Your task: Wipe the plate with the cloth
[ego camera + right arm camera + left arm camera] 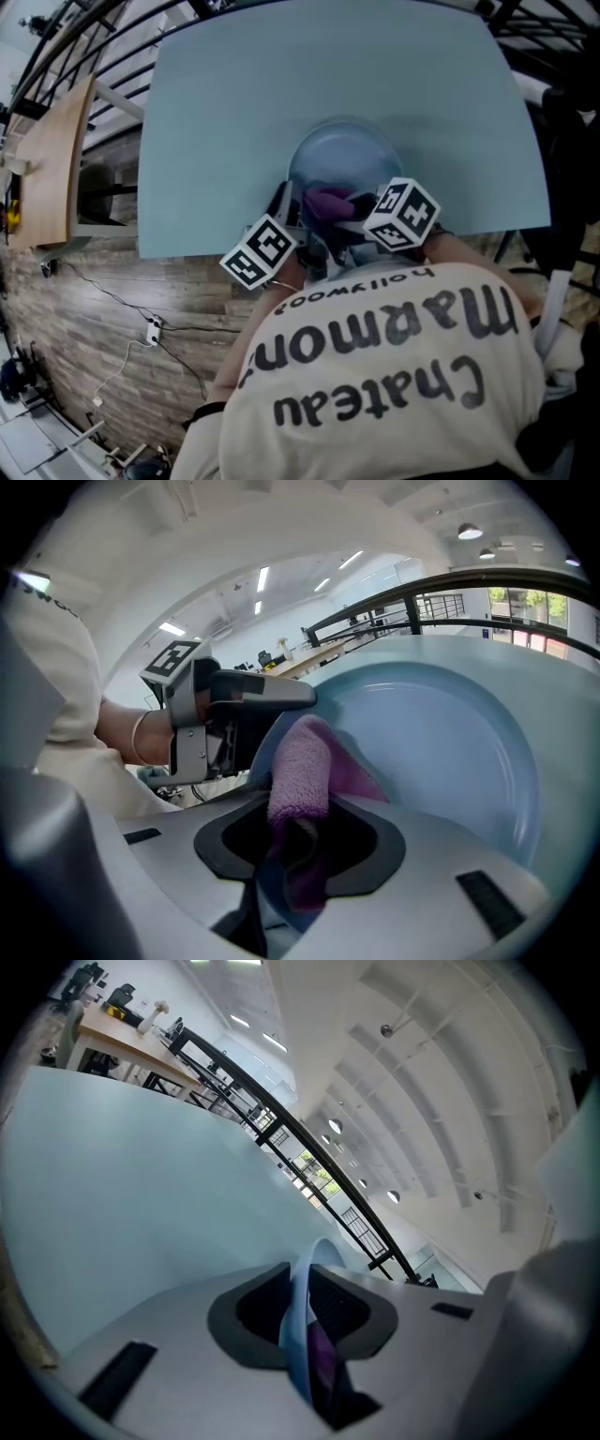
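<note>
A light blue plate (342,155) is tilted over the near edge of the pale blue table (234,112). My left gripper (286,208) is shut on the plate's near-left rim. In the left gripper view the thin rim (300,1321) runs edge-on between the jaws, with a bit of purple cloth (323,1358) behind it. My right gripper (345,220) is shut on the folded purple cloth (326,202). In the right gripper view the cloth (300,766) sticks out of the jaws against the plate's inner face (441,733), next to the left gripper (239,705).
A wooden bench (47,169) stands left of the table. Cables and a plug (150,328) lie on the wood-pattern floor. Black metal railings (56,37) run behind the table. The person's shirt (394,375) fills the bottom of the head view.
</note>
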Demonstrator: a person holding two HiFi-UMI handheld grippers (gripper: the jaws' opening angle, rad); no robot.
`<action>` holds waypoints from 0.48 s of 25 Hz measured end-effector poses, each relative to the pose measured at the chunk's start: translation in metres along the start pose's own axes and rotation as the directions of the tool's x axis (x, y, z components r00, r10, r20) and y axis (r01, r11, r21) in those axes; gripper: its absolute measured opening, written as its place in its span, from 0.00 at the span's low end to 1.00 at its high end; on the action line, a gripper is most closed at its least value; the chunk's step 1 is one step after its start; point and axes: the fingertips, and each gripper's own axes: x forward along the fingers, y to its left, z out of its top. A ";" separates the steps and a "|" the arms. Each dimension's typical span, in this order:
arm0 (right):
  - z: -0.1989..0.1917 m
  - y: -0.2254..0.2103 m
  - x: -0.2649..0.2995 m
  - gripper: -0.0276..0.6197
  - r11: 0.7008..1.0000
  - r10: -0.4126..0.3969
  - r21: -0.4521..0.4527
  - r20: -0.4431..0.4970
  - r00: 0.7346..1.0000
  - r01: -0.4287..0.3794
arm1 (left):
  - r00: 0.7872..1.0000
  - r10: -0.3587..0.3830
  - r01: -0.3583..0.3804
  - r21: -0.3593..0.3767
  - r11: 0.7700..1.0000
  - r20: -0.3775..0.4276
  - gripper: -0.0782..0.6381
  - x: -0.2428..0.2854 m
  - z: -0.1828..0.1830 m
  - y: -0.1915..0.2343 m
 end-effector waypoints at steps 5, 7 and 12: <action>-0.016 -0.006 -0.006 0.28 1.000 -0.007 0.002 -0.043 0.999 0.008 | 1.000 0.012 -0.012 -0.001 1.000 -0.007 0.19 0.000 0.001 0.004; -0.021 -0.011 -0.008 0.28 1.000 -0.007 0.019 -0.050 0.999 0.008 | 1.000 0.015 -0.014 0.001 1.000 -0.009 0.19 0.000 0.000 0.005; -0.034 -0.022 -0.018 0.28 0.997 -0.011 0.075 -0.066 0.998 0.016 | 1.000 0.024 -0.023 0.023 0.999 -0.021 0.19 0.001 0.000 0.007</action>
